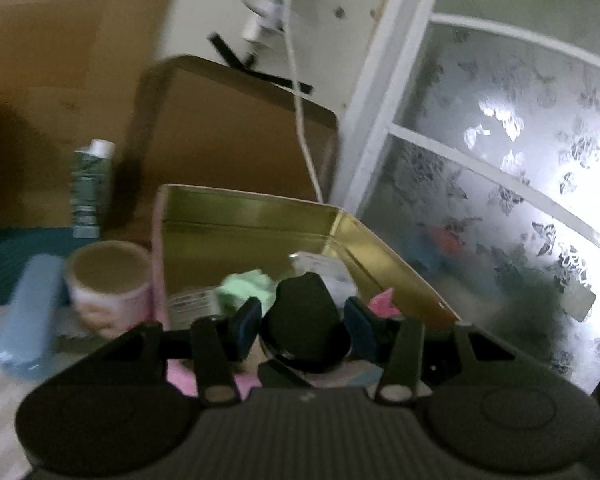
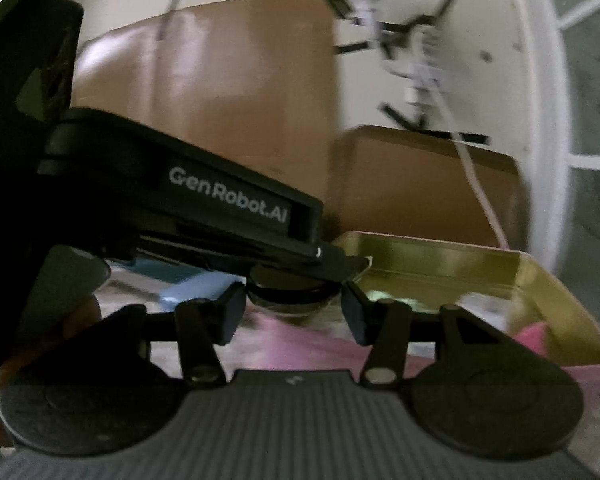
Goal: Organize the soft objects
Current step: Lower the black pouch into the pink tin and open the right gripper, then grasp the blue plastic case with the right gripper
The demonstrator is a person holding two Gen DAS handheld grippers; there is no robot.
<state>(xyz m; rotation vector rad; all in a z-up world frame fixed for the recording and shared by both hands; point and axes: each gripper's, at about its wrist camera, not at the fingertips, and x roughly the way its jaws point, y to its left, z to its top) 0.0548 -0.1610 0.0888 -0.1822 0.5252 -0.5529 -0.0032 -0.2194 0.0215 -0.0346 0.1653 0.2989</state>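
L gripper (image 1: 302, 320) flanks dark round obj (image 1: 305, 336), gold tin (image 1: 252, 197) behind.

Open tin (image 1: 260, 216) behind the left gripper (image 1: 300, 320), cup (image 1: 108, 280) left of it, bottle (image 1: 90, 188) behind the cup

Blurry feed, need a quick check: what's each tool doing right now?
Left tool: partly open around a round dark object; a firm grip cannot be told.
Right tool: the round dark object sits between its pads too; grip cannot be told.
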